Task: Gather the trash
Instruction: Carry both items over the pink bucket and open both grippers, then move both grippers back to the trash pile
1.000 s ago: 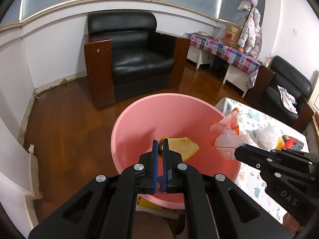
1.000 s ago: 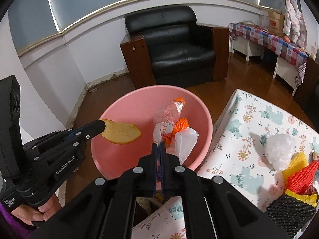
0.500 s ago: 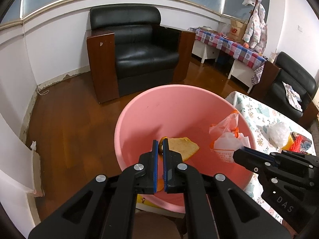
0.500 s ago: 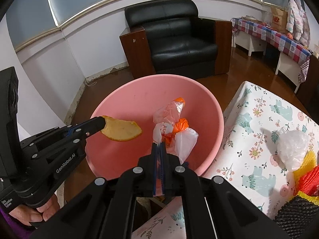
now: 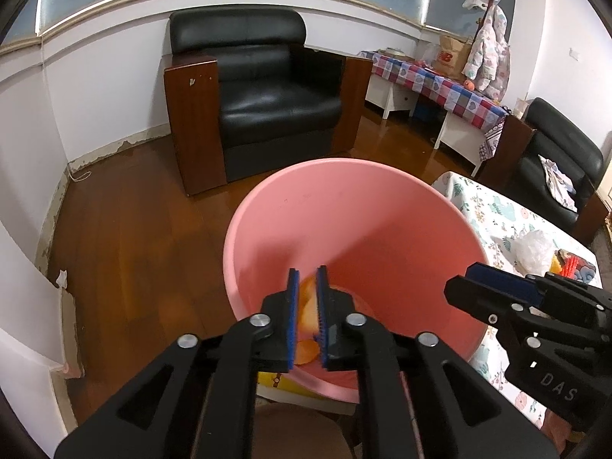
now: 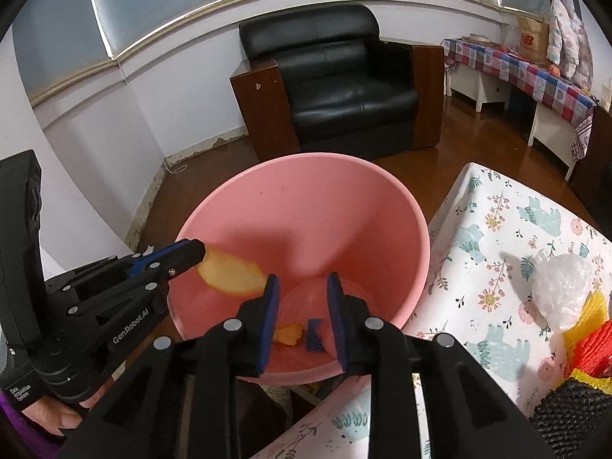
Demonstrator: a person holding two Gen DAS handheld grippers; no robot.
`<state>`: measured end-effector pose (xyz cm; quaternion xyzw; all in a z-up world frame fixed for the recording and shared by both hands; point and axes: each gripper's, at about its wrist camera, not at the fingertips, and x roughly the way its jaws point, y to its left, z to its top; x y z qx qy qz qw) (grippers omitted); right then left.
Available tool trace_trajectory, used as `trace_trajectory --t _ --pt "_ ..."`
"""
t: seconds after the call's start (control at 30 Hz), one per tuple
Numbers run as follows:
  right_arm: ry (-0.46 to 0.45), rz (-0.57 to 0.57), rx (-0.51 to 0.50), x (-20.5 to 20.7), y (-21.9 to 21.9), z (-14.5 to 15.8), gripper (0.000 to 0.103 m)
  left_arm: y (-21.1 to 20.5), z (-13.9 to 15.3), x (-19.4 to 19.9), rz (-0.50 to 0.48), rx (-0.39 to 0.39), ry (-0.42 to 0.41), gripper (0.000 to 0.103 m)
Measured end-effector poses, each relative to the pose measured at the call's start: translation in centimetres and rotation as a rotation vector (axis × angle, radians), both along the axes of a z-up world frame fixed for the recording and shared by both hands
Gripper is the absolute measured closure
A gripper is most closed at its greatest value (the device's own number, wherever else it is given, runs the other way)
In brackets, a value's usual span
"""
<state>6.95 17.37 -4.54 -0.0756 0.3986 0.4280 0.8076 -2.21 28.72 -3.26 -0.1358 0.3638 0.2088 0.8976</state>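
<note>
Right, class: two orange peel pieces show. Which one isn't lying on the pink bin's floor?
The larger pale peel, between the left gripper's jaws, which have just been opening; the smaller peel lies on the floor.

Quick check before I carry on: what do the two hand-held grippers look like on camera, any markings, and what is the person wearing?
Both are matte black plastic with silver rivets and ribbed blue pads. The left hand-held gripper reads "GenRobot.AI" and "Data Acquisition System" in white in the right wrist view. The right hand-held gripper shows "DAS" in the left wrist view. No cables show. A purple sleeve sits at the left hand.
</note>
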Motion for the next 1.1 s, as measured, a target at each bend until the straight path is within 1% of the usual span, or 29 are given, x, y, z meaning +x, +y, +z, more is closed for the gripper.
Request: trace_trajectory --t 0.03,0.1,0.13,0.27,0.53,0.8,0.87,0.97,1.1 --pt "0.0 -0.001 0.001 0.0 -0.1 0.0 0.078 -0.1 0.2 -0.1 -0.004 0.0 -0.007 0.08" --pt "0.001 -0.003 0.001 -0.1 -0.3 0.1 0.078 -0.2 0.4 -0.4 -0.01 -0.004 -0.021 0.073" --pt "0.0 -0.004 0.002 -0.2 -0.4 0.1 0.077 -0.3 0.6 -0.5 -0.013 -0.007 -0.029 0.072" --pt "-0.014 -0.011 0.014 -0.7 -1.2 0.5 0.077 -0.7 1.1 -0.7 -0.024 -0.016 -0.036 0.072" --pt "-0.035 -0.041 0.036 -1.5 -3.6 1.8 0.076 -2.7 2.2 -0.8 -0.059 0.015 -0.033 0.071" --pt "-0.05 -0.094 0.055 -2.4 -7.3 3.1 0.076 -5.0 3.2 -0.7 -0.102 0.018 -0.042 0.071" --pt "-0.057 -0.11 0.058 -2.6 -8.5 3.4 0.073 -5.6 3.3 -0.7 -0.116 0.017 -0.041 0.071" --pt "-0.062 -0.149 0.06 -2.7 -10.4 3.8 0.071 -6.6 3.3 -0.4 -0.14 0.009 -0.036 0.071" --pt "-0.069 -0.187 0.064 -2.7 -12.9 4.2 0.071 -7.9 3.2 0.1 -0.171 -0.026 -0.028 0.071"
